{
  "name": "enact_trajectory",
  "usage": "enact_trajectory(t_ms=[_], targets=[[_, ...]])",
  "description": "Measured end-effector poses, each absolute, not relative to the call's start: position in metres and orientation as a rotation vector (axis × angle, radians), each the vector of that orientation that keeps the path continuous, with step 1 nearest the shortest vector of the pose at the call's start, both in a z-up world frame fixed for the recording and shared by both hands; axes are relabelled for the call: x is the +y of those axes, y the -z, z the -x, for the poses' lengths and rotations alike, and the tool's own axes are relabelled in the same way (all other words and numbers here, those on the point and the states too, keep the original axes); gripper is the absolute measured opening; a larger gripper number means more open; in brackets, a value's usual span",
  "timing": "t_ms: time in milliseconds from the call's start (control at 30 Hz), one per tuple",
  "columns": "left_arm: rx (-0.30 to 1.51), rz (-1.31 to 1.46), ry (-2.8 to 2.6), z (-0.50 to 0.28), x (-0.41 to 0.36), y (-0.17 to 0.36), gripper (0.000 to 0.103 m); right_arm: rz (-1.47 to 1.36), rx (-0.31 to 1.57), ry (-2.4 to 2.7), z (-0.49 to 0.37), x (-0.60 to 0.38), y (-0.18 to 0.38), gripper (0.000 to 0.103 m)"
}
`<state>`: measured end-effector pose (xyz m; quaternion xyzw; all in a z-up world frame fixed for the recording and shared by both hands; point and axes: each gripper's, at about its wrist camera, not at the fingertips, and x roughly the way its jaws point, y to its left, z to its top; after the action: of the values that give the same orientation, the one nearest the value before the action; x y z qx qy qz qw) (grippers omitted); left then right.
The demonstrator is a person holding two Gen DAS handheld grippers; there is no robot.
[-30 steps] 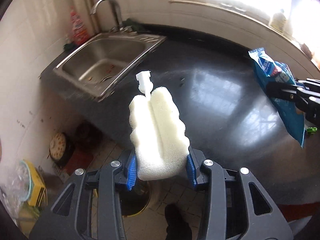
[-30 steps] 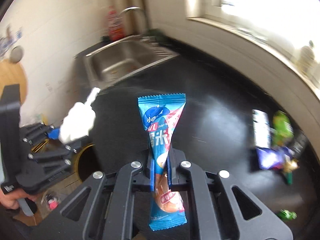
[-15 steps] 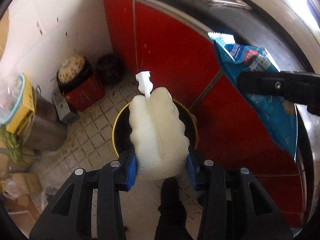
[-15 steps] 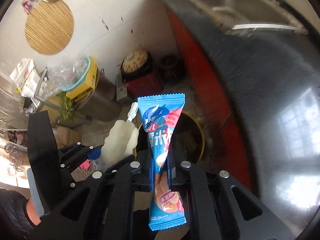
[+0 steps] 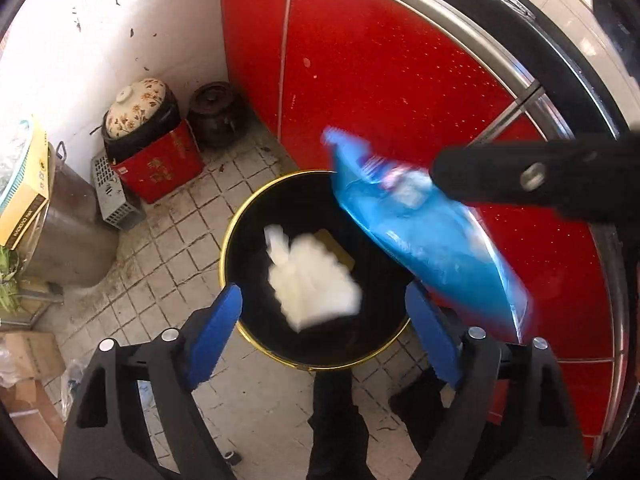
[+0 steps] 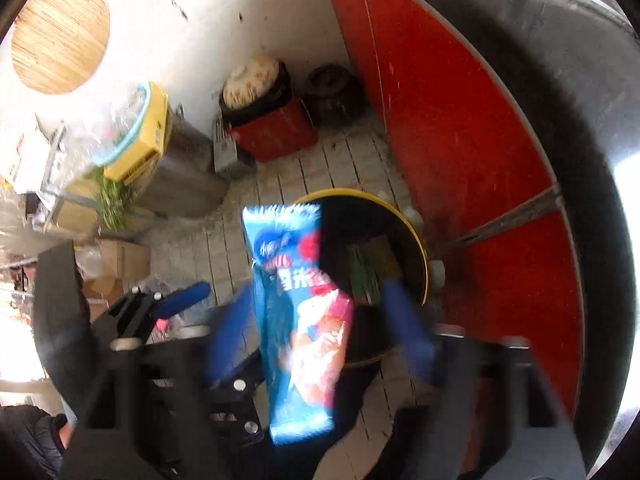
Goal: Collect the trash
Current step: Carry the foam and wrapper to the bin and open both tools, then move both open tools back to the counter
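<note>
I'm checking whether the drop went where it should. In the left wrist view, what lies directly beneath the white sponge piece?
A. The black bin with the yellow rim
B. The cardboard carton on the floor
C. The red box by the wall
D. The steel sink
A: the white sponge piece shows blurred against the dark inside of the black bin, clear of the pads of the open left gripper.

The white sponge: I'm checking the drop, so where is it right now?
In the left wrist view the white sponge is loose over the black bin, between the open left hand-held gripper fingers, left of the blue wrapper.
</note>
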<state>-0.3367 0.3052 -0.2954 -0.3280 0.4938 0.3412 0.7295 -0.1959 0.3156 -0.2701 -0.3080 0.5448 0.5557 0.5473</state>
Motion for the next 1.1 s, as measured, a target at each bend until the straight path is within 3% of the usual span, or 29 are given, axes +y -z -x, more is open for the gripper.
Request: enact_trajectory(t_ms=[267,533,800,1100], targets=[[1.104,0.686,-0.767,0.348,0.305,0.273,0.087,0.742,1.254,-1.32,0.194,0.302,0.243,0.075],[1.055,0.538,-0.712,0.317,0.285,0.198,0.09,0.564,1.088,-1.25,0.142,0.222,0.125,0.084],[0.978,0.356,-0.431,0.181,0.206,0.104,0.093,0.338,0.92,-0.863,0.036,0.041,0.025,0.086],[0.947,0.121,-0.05,0.032,0.068,0.053,0.093,0.233,0.836,-0.508,-0.018,-0.134,0.003,0.086]])
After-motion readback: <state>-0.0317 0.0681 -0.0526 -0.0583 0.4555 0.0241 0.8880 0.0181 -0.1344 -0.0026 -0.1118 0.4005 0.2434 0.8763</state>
